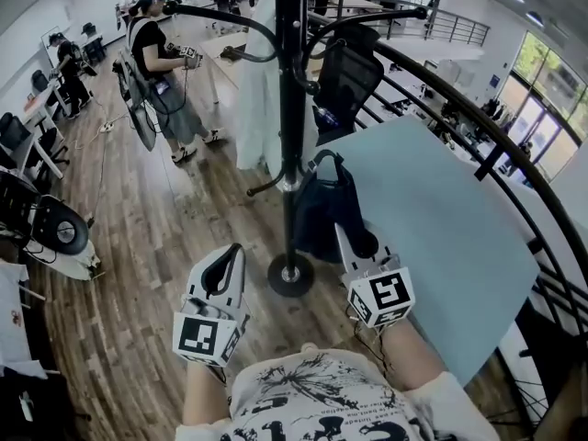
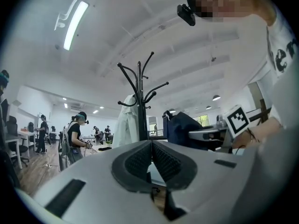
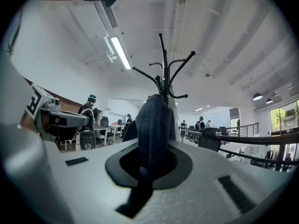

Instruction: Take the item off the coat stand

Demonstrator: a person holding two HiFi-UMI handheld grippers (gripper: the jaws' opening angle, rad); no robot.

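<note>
A black coat stand [image 1: 290, 108] rises in the middle of the head view. A dark navy bag [image 1: 322, 211] hangs low against its pole, with its handle loop by a lower hook. My right gripper [image 1: 355, 243] is shut on the bag's lower right side. In the right gripper view the bag's dark cloth [image 3: 154, 120] fills the jaws of the right gripper [image 3: 150, 158], with the stand's hooks [image 3: 164, 73] behind. My left gripper [image 1: 230, 263] hangs left of the stand's base, shut and empty. In the left gripper view the left gripper [image 2: 151, 146] has its pads together; stand [image 2: 140, 101] and bag [image 2: 180, 129] are ahead.
A white coat [image 1: 257, 90] hangs on the far side of the stand. The round base [image 1: 291, 275] sits on the wood floor. A light blue tabletop [image 1: 441, 228] and a black railing [image 1: 519, 205] lie to the right. A person [image 1: 161, 62] stands at the upper left.
</note>
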